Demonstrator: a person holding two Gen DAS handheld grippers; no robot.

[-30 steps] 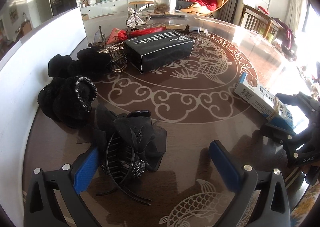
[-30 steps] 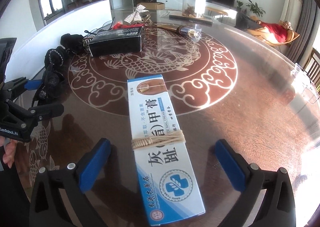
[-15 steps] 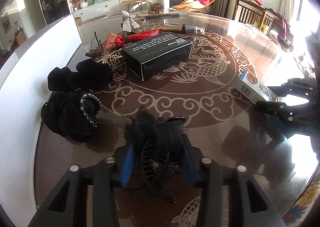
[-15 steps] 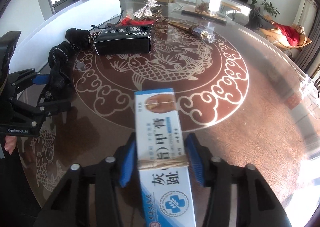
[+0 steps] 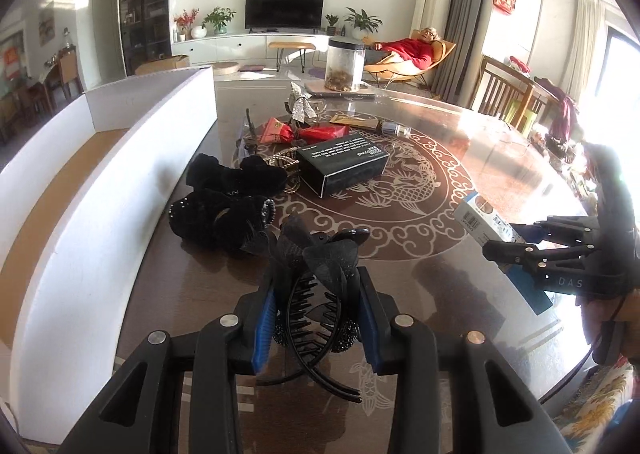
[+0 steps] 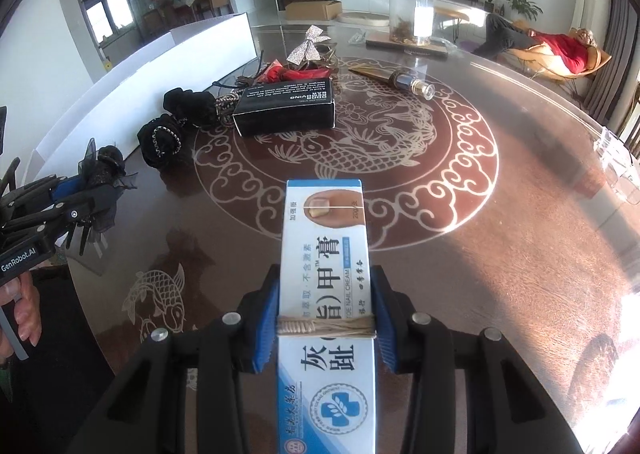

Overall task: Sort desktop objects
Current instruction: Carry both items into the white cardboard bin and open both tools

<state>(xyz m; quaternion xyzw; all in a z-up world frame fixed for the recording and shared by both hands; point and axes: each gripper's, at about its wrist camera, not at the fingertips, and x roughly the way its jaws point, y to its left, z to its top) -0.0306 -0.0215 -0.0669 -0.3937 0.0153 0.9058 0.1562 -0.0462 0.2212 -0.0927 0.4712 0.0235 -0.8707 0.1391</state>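
Both pickups look made, so the step in hand is the carry. The left claw is clenched on the black bow hair clip, held clear of the glossy patterned surface, with its prongs hanging below the pads. The right claw grips the blue-and-white nail cream box by its sides at the twine band, its far end tilted up. Next, each item probably goes to its own kind: the clip toward the black hair accessories near the white tray, the carton toward the black box.
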